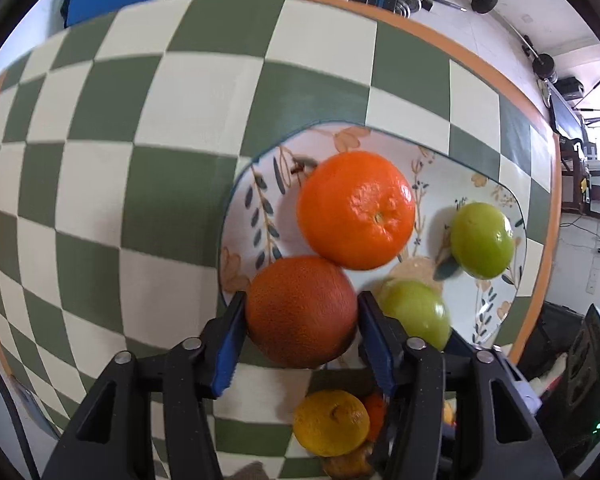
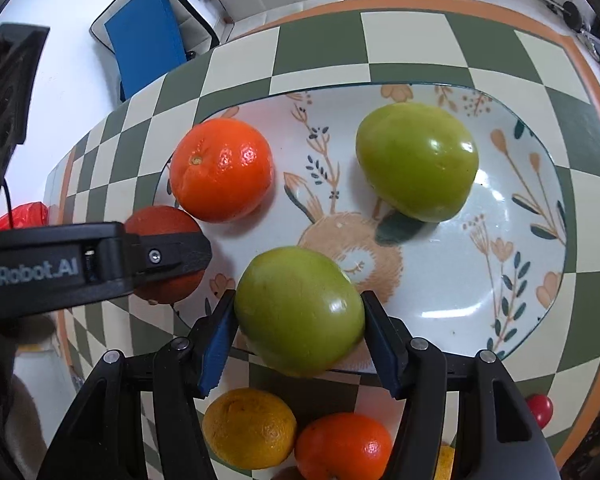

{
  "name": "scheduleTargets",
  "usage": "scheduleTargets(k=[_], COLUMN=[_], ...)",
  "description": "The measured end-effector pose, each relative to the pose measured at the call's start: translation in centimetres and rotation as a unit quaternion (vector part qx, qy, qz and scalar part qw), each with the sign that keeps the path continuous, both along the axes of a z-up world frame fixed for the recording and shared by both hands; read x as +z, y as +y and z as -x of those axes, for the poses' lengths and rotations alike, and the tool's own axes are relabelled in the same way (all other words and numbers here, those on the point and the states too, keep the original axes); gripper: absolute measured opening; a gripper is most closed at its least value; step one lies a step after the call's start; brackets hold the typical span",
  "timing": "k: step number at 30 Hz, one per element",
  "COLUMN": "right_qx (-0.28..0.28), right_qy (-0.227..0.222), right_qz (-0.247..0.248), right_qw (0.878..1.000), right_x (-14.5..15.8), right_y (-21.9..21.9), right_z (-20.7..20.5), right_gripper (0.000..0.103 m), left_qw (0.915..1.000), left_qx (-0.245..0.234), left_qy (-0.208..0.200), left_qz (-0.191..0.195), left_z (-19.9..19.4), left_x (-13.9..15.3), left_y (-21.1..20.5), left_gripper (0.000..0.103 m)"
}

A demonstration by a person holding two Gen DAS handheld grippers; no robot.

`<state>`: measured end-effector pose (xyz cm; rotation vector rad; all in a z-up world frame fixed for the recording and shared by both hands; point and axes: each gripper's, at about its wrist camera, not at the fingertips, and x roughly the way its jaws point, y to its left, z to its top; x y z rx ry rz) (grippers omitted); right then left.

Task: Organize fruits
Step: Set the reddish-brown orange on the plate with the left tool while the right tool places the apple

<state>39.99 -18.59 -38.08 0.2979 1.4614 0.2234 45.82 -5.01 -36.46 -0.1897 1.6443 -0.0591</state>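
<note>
A floral plate [image 1: 260, 184] [image 2: 480, 288] lies on the checkered tablecloth. My left gripper [image 1: 300, 320] is shut on a dark orange [image 1: 300, 312] at the plate's near left rim; this dark orange also shows in the right wrist view [image 2: 160, 220] behind the left gripper's finger. My right gripper [image 2: 298, 322] is shut on a green fruit [image 2: 300, 308] at the plate's near rim; it also shows in the left wrist view [image 1: 418, 312]. A bright orange [image 1: 356, 210] [image 2: 222, 170] and a second green fruit [image 1: 482, 240] [image 2: 418, 160] lie on the plate.
A yellow citrus [image 1: 330, 422] [image 2: 248, 428] and another orange [image 2: 342, 446] lie on the cloth in front of the plate. A small red fruit [image 2: 540, 410] sits near the table's right edge. The table's orange rim [image 1: 480, 64] curves behind. A blue chair [image 2: 148, 48] stands beyond.
</note>
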Motion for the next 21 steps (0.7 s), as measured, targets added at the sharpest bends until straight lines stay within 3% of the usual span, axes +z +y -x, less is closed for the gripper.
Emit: scheduleTargets(k=[1, 2, 3, 10, 14, 16, 21], right_qx=[0.003, 0.010, 0.016, -0.013, -0.028, -0.028, -0.037], right_qy=[0.003, 0.005, 0.006, -0.012, -0.025, -0.037, -0.062], right_qz=[-0.002, 0.001, 0.006, 0.036, 0.068, 0.093, 0.129], right_qw=[1.000, 1.000, 1.000, 0.999, 0.997, 0.995, 0.989], right_x=[0.0, 0.1, 0.3, 2.5, 4.0, 5.0, 7.6], right_y=[0.0, 0.0, -0.1, -2.9, -4.4, -4.8, -6.0], right_z=[-0.1, -0.1, 0.0, 0.9, 1.7, 2.4, 4.2], right_gripper=[0.084, 0.087, 0.089, 0.089, 0.089, 0.094, 0.095], left_qw=[1.0000, 0.9999, 0.9999, 0.9991, 0.9956, 0.9923, 0.9847], left_qx=[-0.001, -0.001, 0.002, 0.003, -0.004, -0.012, -0.026], left_qy=[-0.007, -0.012, -0.015, -0.036, -0.072, -0.093, -0.139], left_qz=[-0.006, -0.005, 0.001, -0.019, -0.060, -0.081, -0.101], left_z=[0.0, 0.1, 0.2, 1.1, 2.9, 4.1, 6.8], left_x=[0.2, 0.3, 0.5, 1.7, 3.0, 4.0, 7.0], left_y=[0.0, 0.2, 0.4, 1.0, 1.0, 0.5, 0.0], left_gripper=[0.077, 0.093, 0.095, 0.095, 0.095, 0.095, 0.095])
